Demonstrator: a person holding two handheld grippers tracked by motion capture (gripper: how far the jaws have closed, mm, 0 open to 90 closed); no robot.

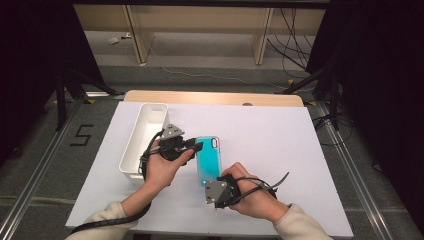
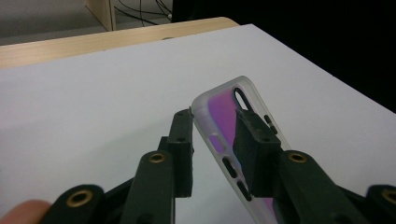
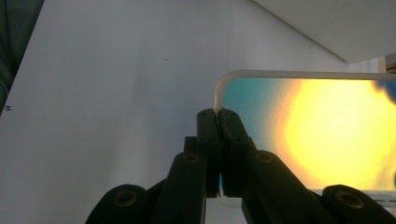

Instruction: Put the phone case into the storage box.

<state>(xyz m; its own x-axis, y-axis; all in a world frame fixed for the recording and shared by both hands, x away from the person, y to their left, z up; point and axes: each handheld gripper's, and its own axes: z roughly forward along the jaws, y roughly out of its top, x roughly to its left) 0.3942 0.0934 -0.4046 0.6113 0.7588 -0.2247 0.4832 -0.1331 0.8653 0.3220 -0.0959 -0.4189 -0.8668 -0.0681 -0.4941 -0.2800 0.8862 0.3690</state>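
Both grippers are engaging the case on the table: your right gripper is pinching its near edge, your left gripper is straddling the camera-hole end, jaws not yet pressing. Grasping seems underway; moving it, perhaps into the bin, is remaining.

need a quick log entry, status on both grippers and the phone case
Right gripper shut on phone case near corner. Left gripper straddles camera end, not pinching. White bin alongside, clear.

teal phone case, white bin, black grippers
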